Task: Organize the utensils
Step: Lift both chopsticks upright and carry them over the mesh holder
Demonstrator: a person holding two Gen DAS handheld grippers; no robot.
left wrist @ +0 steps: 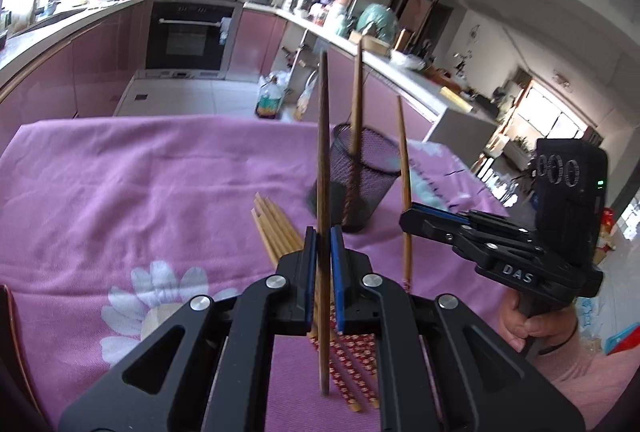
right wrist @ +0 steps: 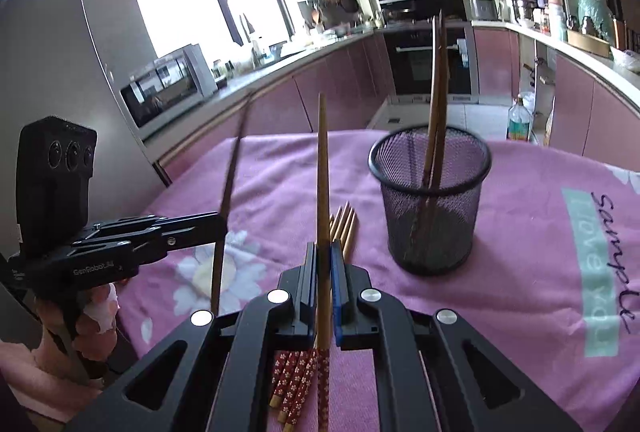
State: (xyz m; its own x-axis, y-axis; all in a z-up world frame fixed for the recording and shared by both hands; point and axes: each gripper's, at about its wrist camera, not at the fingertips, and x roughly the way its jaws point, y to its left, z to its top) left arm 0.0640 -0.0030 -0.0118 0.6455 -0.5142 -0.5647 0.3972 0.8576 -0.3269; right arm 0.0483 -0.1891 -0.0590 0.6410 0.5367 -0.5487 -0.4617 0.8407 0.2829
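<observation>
Left wrist view: my left hand-held gripper (left wrist: 323, 232) pinches a dark brown wooden chopstick (left wrist: 323, 136) upright, tip up. My right hand-held gripper (right wrist: 324, 250) clamps a red-flowered bamboo chopstick (right wrist: 322, 168) likewise, both probably raised for dropping into the black mesh cup (right wrist: 430, 200) near the worktop's far edge.

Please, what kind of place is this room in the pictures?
Most likely a home kitchen. A black built-in oven stands among pink glossy cabinets, a silver microwave sits on the counter, and pans hang on the wall. The work goes on at a table under a pink flowered cloth.
</observation>
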